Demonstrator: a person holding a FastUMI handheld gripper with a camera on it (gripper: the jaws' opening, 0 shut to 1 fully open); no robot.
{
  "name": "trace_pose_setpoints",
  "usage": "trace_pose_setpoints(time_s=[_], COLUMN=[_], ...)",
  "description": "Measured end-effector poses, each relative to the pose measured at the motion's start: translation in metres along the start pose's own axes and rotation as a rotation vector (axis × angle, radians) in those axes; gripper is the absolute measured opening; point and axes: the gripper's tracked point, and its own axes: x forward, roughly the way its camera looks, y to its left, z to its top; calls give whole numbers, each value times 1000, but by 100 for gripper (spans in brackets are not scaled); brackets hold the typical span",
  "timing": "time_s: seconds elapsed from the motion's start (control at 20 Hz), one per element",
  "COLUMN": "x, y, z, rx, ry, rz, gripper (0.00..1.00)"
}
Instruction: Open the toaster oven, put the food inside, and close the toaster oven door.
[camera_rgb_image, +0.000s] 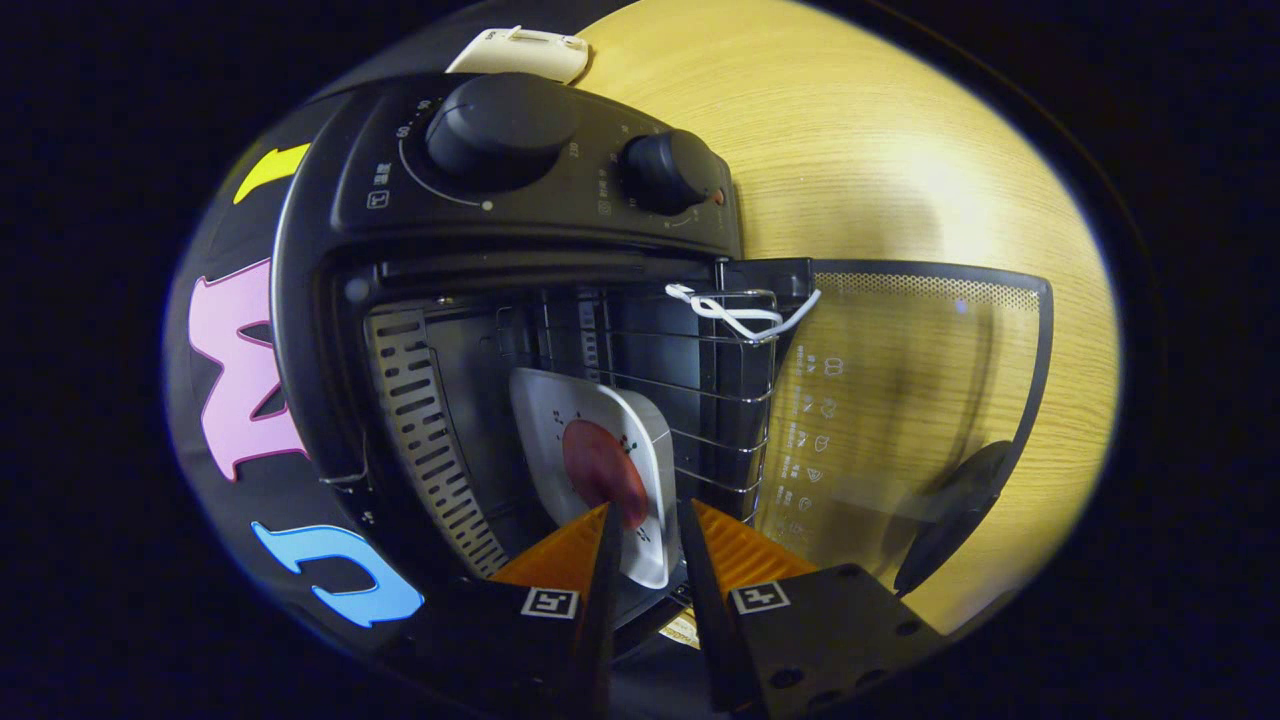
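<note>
The black toaster oven stands open, and its glass door lies folded down flat over the wooden table. A white square plate carrying a round red piece of food sits inside the cavity against the wire rack. My gripper reaches into the oven mouth. Its fingers stand narrowly apart with the plate's near rim between them, one finger on each face of the plate. They appear shut on the plate.
Two black knobs sit on the oven's control panel. The door's dark handle lies at the door's outer edge. A white cord hangs at the rack's corner. A white device rests on the table beyond the oven.
</note>
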Motion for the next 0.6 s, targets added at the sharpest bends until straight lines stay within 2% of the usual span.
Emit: trace_pose_setpoints(time_s=[0.15, 0.3, 0.35, 0.4, 0.5, 0.55, 0.6], x=[-15, -47, -59, -71, -95, -103, -112], y=[-9, -10, -11, -16, -34, -44, -53], z=[-6, -20, -23, -27, -30, -34, -37], rx=[-64, -161, -209, -283, -465, -558, -643], ry=[33, 102, 115, 131, 162, 175, 191], rz=[-11, 34, 53, 65, 58, 55, 57], gripper=[41, 55, 55, 64, 92, 97, 96])
